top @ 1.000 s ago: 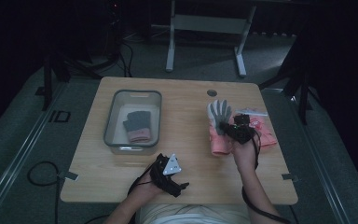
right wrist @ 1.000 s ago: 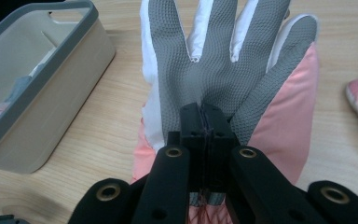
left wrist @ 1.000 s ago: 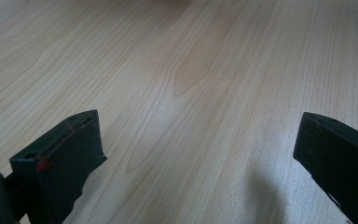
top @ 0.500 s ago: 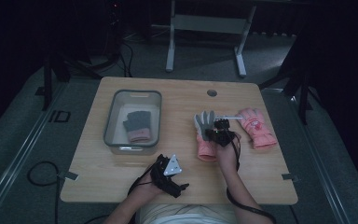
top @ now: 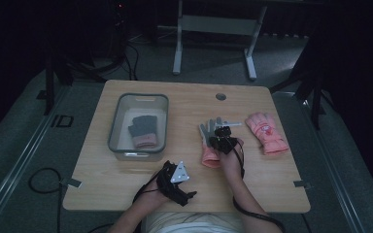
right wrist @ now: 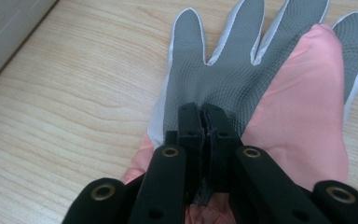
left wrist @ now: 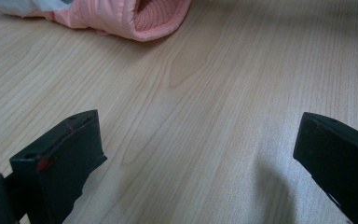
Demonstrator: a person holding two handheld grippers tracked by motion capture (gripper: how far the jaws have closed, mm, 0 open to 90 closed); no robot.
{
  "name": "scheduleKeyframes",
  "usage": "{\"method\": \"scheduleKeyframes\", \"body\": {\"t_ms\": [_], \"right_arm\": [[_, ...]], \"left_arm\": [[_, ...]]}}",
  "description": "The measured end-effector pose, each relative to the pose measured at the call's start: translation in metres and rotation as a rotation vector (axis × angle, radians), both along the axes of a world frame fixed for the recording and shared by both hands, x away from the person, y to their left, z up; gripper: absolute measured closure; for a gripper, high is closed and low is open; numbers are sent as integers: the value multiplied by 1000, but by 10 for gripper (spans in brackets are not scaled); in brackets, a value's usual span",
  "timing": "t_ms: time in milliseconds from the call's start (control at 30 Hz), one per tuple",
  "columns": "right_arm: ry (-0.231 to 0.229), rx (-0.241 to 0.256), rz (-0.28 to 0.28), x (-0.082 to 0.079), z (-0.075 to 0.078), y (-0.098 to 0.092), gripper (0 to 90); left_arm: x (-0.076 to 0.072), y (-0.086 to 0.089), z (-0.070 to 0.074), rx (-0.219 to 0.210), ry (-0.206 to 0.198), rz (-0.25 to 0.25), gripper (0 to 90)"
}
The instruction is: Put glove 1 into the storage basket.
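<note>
Setting: dim room, grey floor with cables, a metal stand behind; one light wooden table (top: 126, 179) with a round grommet hole (top: 220, 96) near its far edge.

Item 1. Pink and grey glove (top: 210, 141), palm side up, lying near the table's middle. The high view gives its place: between the bin and the second glove, just beyond the right hand. The right gripper view adds the texture: dotted grey grip palm and fingers (right wrist: 223, 60), white edging, pink fabric folded over at one side.

Item 2. Right gripper (top: 223, 138), on that glove. The right gripper view shows its jaws pressed together with a fold of the glove's grey palm fabric pinched between them; from the high view this grip cannot be made out.

Item 3. Left gripper (top: 177, 182), held low at the table's near edge. The left gripper view shows its jaws spread wide over bare wood, nothing between them, and the glove's ribbed pink cuff (left wrist: 144, 16) farther off.

Item 4. Second pink glove (top: 266, 132), back up, to the right, apart from the first.

Item 5. Clear plastic bin (top: 114, 131), left of centre, holding a grey glove with pink cuff (top: 143, 131).
</note>
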State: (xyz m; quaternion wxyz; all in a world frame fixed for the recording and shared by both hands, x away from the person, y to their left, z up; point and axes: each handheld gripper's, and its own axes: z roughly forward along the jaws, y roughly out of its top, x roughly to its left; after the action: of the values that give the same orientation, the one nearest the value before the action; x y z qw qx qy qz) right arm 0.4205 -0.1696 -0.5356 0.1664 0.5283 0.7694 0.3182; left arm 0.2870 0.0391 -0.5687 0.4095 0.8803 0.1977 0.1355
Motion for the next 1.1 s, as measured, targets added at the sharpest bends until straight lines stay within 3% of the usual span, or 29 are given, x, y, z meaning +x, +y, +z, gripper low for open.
{"method": "scheduleKeyframes", "body": {"t_ms": [200, 267, 333, 367, 433, 467, 500, 533, 633, 800, 900, 1067, 1100], "right_arm": [[-15, 12, 8, -1, 8, 0, 802], [-53, 17, 11, -6, 16, -1, 773], [-63, 25, 22, -8, 21, -2, 766], [-110, 29, 49, -13, 34, -9, 748], [-158, 21, 83, -16, 44, -17, 736], [-158, 21, 83, -16, 44, -17, 736], [-204, -19, 112, -17, 53, -28, 737], [-219, -26, 127, -17, 56, -36, 737], [-235, -36, 124, -14, 61, -62, 741], [-250, -51, 83, -9, 65, -110, 730], [-260, -105, 55, -6, 62, -135, 728], [-237, -134, 24, 4, 58, -173, 706], [-237, -134, 24, 4, 58, -173, 706]], "left_arm": [[0, 0, 0, 8, -4, 0, 10], [0, -1, -1, 14, -5, -3, 10], [0, -1, -1, 15, -6, -3, 9], [-1, -2, -1, 18, -9, -3, 9], [-2, -2, -1, 23, -12, -7, 9], [-2, -2, -1, 23, -12, -7, 9], [-2, -3, -1, 28, -13, -7, 10], [-2, -2, -1, 27, -12, -8, 10], [-1, -2, -1, 21, -9, -4, 9], [0, -2, -1, 21, -5, -3, 9], [0, -1, -1, 19, -6, -1, 10], [1, -1, -1, 19, -3, 3, 10], [1, -1, -1, 19, -3, 3, 10]]}}
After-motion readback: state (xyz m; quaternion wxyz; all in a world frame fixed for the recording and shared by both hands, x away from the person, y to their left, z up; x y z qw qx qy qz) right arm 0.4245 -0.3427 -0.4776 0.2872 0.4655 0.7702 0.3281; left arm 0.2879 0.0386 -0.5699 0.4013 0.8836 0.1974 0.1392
